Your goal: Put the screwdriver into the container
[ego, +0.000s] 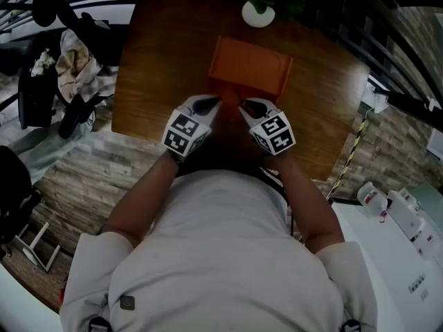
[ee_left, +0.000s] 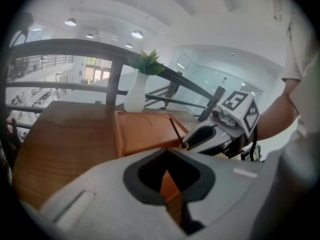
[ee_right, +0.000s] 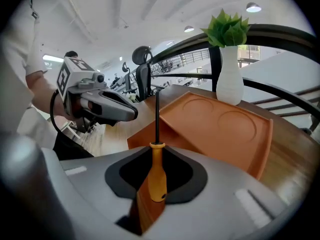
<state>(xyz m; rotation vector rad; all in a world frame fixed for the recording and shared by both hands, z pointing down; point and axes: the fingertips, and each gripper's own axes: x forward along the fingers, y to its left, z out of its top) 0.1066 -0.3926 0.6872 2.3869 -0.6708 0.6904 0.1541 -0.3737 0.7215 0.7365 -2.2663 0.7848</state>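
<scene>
The screwdriver [ee_right: 157, 176] has an orange-yellow handle and a thin dark shaft that points up and forward. My right gripper [ee_right: 156, 184] is shut on its handle. The container is a shallow orange tray [ego: 250, 68] on the wooden table [ego: 159, 68]. Both grippers hover at the tray's near edge: the left gripper [ego: 204, 106] at its left corner, the right gripper [ego: 255, 108] just beside it. In the left gripper view the left gripper [ee_left: 170, 179] is shut and empty, and the screwdriver [ee_left: 176, 132] sticks up over the tray [ee_left: 142, 134].
A white vase [ego: 258, 14] with a green plant stands just beyond the tray's far edge. Dark railings run behind the table. A chair with draped clothes [ego: 73, 68] stands off the table's left side. A white counter with bottles [ego: 394, 206] lies at the right.
</scene>
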